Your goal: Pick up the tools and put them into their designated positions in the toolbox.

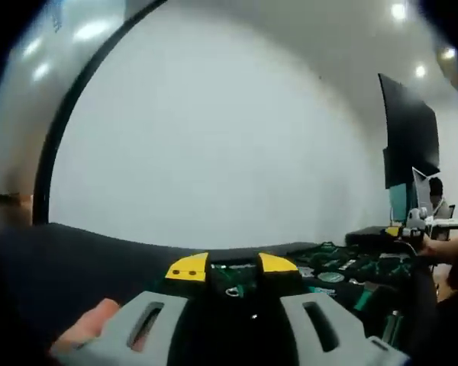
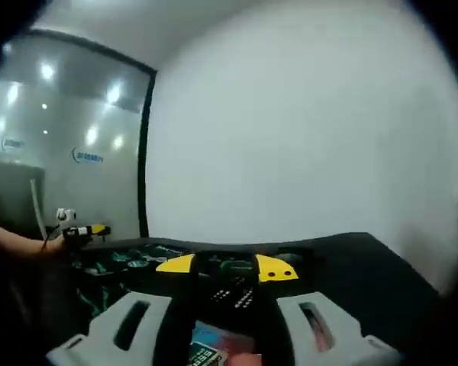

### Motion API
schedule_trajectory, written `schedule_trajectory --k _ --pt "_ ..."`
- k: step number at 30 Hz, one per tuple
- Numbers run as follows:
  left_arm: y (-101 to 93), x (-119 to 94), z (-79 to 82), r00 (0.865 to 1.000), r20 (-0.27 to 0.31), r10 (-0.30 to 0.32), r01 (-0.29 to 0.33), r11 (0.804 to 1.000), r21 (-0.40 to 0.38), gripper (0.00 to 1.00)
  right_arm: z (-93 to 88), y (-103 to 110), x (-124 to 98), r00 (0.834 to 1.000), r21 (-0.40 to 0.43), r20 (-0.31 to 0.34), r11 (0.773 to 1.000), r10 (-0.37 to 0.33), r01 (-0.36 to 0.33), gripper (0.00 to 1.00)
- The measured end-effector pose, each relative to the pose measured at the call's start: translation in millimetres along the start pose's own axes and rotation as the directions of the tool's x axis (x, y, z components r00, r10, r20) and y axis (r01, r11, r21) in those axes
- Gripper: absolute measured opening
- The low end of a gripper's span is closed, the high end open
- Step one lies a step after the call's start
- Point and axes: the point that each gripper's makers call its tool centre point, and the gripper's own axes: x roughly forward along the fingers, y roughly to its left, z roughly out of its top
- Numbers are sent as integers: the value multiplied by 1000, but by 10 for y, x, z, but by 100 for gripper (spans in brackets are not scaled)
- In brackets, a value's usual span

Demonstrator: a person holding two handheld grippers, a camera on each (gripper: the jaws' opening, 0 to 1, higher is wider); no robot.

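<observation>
Left tongs (image 1: 230,268) and right tongs (image 2: 227,267) both spread, empty, above black bench (image 1: 76,255); risk: misjudged descent onto green-handled tools (image 1: 343,267).

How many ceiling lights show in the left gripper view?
3. One ceiling light sits at the top right, a second lower and further right, a third just below between them. Bright spots on the glass wall look like reflections; more lights may be hidden.
</observation>
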Motion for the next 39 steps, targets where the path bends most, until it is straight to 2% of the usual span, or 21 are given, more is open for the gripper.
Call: schedule_trajectory --k 1,4,6,7,8,10,14,17,19,20,23,28,30,33,39 --pt "-62 1 -9 1000 -3 0 0 1000 8 18 -11 145 -79 1000 10 -22 1000 15 -15 23" --pt "-183 4 -33 1000 -12 -21 21 999 28 19 3 204 -102 999 -5 -17 999 35 -35 24" --pt "-293 -2 -64 999 -26 -41 42 998 37 26 -3 336 -118 998 -39 -22 998 56 -57 24" --pt "-282 3 -69 998 -26 -51 52 998 40 32 -20 361 -111 997 -53 -32 996 63 -65 25" --pt "-351 -13 -73 998 -25 -56 57 997 44 35 -43 309 -76 997 -71 -40 995 73 -76 27" --pt "-393 -49 -94 997 -29 -73 75 995 68 36 -59 363 -85 996 -87 -46 993 82 -85 29" --pt "-730 -161 -56 984 15 -177 174 979 108 37 -84 387 -95 994 -92 -58 991 88 -94 29" --pt "-857 -213 -145 979 -10 -202 202 975 88 37 -104 400 -102 994 -101 -65 991 84 -90 31" --pt "-956 -247 -219 976 -35 -215 217 971 103 37 -107 422 -103 994 -107 -66 990 86 -93 32" --pt "-970 -258 -251 975 -43 -216 220 968 123 37 -116 459 -108 994 -114 -70 989 87 -95 32" --pt "-917 -270 -244 978 -40 -206 210 971 113 37 -123 518 -119 993 -133 -73 986 95 -104 33" --pt "-853 -326 -145 982 10 -189 187 978 94 36 -139 595 -125 991 -162 -82 979 110 -122 34" --pt "-872 -312 -175 981 -3 -193 192 976 107 36 -139 601 -120 990 -162 -83 978 117 -129 34" --pt "-875 -296 -279 980 -54 -189 195 970 143 36 -133 594 -120 990 -150 -79 980 118 -128 34" --pt "-815 -279 -281 986 -56 -159 165 978 125 36 -158 556 -115 990 -137 -88 983 111 -122 34"
